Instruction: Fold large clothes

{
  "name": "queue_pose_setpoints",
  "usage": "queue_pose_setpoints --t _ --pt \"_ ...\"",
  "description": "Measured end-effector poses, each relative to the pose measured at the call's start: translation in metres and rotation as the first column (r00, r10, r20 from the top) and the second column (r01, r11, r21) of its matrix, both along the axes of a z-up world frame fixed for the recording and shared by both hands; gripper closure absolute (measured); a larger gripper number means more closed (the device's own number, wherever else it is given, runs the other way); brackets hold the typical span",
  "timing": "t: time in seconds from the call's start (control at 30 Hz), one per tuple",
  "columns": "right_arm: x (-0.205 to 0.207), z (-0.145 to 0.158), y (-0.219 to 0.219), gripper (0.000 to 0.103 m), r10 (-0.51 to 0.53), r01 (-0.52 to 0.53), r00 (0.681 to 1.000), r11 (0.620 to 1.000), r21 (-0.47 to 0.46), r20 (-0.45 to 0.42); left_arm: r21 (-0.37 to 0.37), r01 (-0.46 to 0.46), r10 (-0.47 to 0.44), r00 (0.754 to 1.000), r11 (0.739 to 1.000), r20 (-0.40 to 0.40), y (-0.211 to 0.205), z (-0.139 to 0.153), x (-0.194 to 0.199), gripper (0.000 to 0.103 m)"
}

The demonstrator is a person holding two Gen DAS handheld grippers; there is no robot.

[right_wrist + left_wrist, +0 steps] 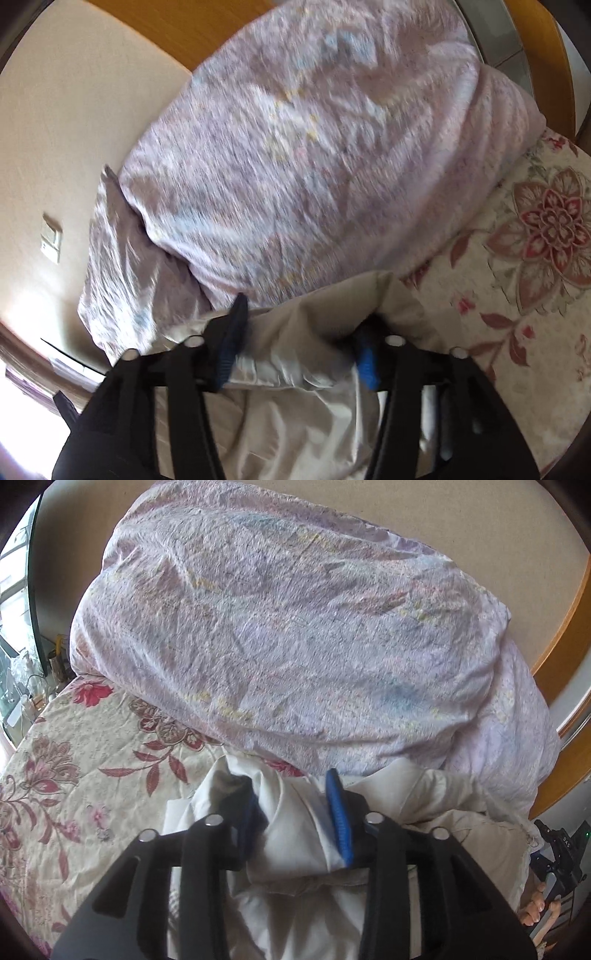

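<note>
Gripping a bunched fold of white garment (pixel 291 834), the left gripper (pixel 295 827) fills the bottom of the left wrist view, its two blue-padded fingers (pixel 340 819) pressed into the cloth on either side so the fabric bulges up between them. The garment hangs crumpled below the black linkage and spreads rightward over the bed. To the left lies a cream bedspread (pixel 74 768) printed with red and pink flowers. Behind the garment, filling the middle of the view, sits a large rounded bundle of pale lilac duvet (pixel 288 635) with a faint floral print, resting on the bedspread against a beige wall (pixel 461 524). A wooden headboard (pixel 565 627) curves down the right edge. At the lower right corner, the right gripper (pixel 557 853) shows as a dark body held by bare fingers (pixel 535 912).

In the right wrist view, somewhat blurred, a wall switch (pixel 50 236) sits on the beige wall at far left. The right gripper is clenched on another fold of the same white garment, its blue pads (pixel 365 360) squeezing the cloth just in front of the lilac duvet. The flowered bedspread runs along the right.
</note>
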State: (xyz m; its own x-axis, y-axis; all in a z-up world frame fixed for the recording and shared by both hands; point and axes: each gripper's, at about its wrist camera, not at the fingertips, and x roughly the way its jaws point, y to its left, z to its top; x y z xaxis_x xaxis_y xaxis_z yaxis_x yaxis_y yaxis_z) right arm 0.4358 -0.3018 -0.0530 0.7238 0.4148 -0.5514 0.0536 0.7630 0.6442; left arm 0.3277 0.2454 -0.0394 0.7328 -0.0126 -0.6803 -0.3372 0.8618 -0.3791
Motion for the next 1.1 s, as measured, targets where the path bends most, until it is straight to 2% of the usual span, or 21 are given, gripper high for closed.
queue_pose_setpoints --t 0.07,0.1,0.13,0.17,0.2,0.27,0.4,0.53,0.6,0.77,0.9,1.1 --pt "-0.001 0.009 -0.001 0.038 -0.015 0.015 0.999 1.000 -0.007 0.043 -0.004 -0.008 0.008 1.000 1.000 0.025 0.000 0.005 0.001 0.043" --pt "-0.003 0.013 -0.001 0.036 -0.015 0.016 0.998 1.000 -0.016 0.060 0.007 -0.014 0.014 0.999 1.000 0.051 -0.001 0.010 -0.001 0.038" --pt "-0.008 0.020 0.000 0.033 -0.018 0.022 0.995 0.999 -0.047 0.096 0.029 -0.019 0.017 0.997 0.999 0.080 -0.003 0.016 -0.004 0.026" --pt "-0.013 0.027 0.002 0.031 -0.022 0.033 0.991 0.996 -0.077 0.129 0.053 -0.021 0.015 0.993 0.998 0.114 -0.005 0.022 -0.008 0.023" --pt "-0.022 0.034 0.005 0.023 -0.026 0.047 0.985 0.992 -0.121 0.170 0.085 -0.018 0.005 0.988 0.996 0.155 -0.009 0.030 -0.014 0.022" --pt "-0.031 0.039 0.016 0.019 0.014 0.022 0.982 0.982 -0.185 0.190 0.142 -0.009 -0.018 0.982 0.990 0.190 -0.019 0.040 -0.023 0.018" --pt "-0.042 0.022 0.051 0.019 0.127 -0.085 0.987 0.935 -0.344 0.102 0.292 0.056 -0.112 0.977 0.955 0.180 -0.062 0.040 -0.036 0.016" --pt "-0.041 -0.006 0.077 0.019 0.163 -0.144 0.987 0.879 -0.454 0.002 0.363 0.129 -0.186 0.975 0.923 0.124 -0.099 0.020 -0.037 0.016" --pt "-0.039 -0.017 0.086 0.019 0.167 -0.164 0.985 0.858 -0.487 -0.036 0.371 0.145 -0.190 0.978 0.917 0.087 -0.107 0.008 -0.030 0.016" --pt "-0.031 -0.036 0.102 0.019 0.151 -0.173 0.985 0.796 -0.580 -0.086 0.358 0.140 -0.148 0.989 0.923 -0.005 -0.106 -0.024 -0.008 0.016" --pt "-0.025 -0.039 0.104 0.019 0.140 -0.173 0.985 0.789 -0.589 -0.102 0.331 0.132 -0.125 0.991 0.934 -0.042 -0.097 -0.041 0.002 0.016" --pt "-0.016 -0.042 0.105 0.018 0.125 -0.169 0.985 0.791 -0.588 -0.114 0.352 0.130 -0.114 0.991 0.927 -0.066 -0.099 -0.049 0.010 0.016"
